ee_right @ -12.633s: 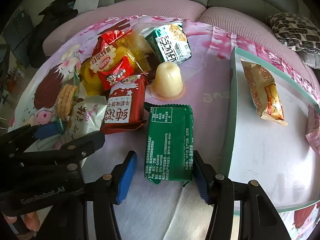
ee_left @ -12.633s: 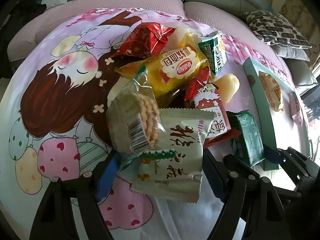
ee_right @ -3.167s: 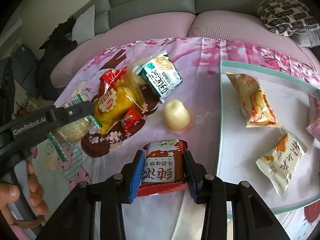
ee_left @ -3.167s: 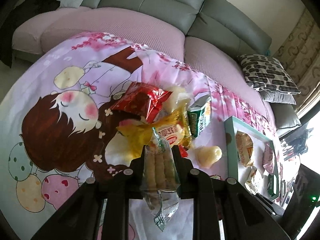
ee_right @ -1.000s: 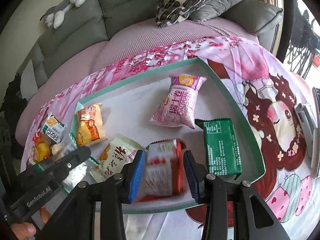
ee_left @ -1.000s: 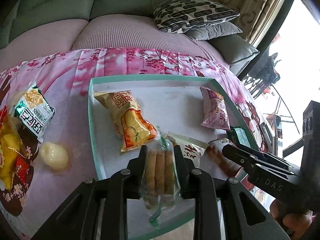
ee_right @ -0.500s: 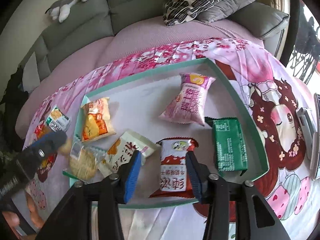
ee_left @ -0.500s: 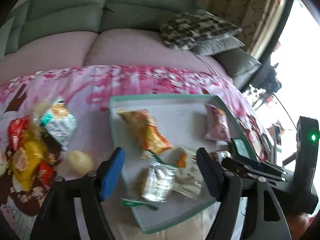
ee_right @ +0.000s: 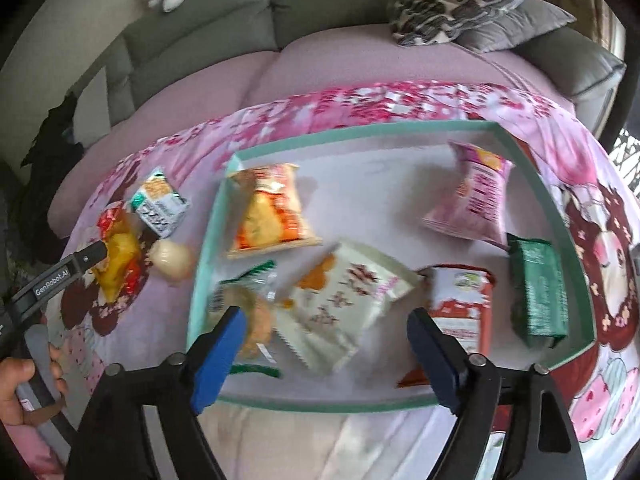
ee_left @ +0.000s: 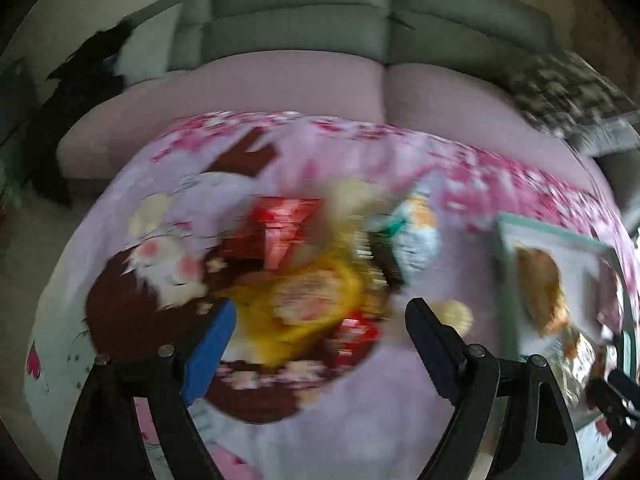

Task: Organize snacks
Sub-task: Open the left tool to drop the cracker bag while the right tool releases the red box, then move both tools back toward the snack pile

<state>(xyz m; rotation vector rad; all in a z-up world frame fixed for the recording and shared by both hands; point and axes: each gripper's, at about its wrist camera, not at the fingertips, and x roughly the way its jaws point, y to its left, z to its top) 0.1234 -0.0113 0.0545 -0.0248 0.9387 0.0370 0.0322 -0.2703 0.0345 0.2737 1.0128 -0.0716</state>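
Daylit, left wrist view heavily motion-blurred, right view mildly smeared, fisheye-curved edges

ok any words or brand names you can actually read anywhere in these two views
"GenRobot.AI": white lettering on the black arm of the left gripper, seen in the right wrist view.

Print on the cream snack packet, pink packet and dark green packet in the teal-rimmed tray: too blurred to read.

Left wrist view: motion-blurred, nothing legible.

Teal-rimmed tray [ee_right: 208, 256], dark green packet [ee_right: 540, 292]
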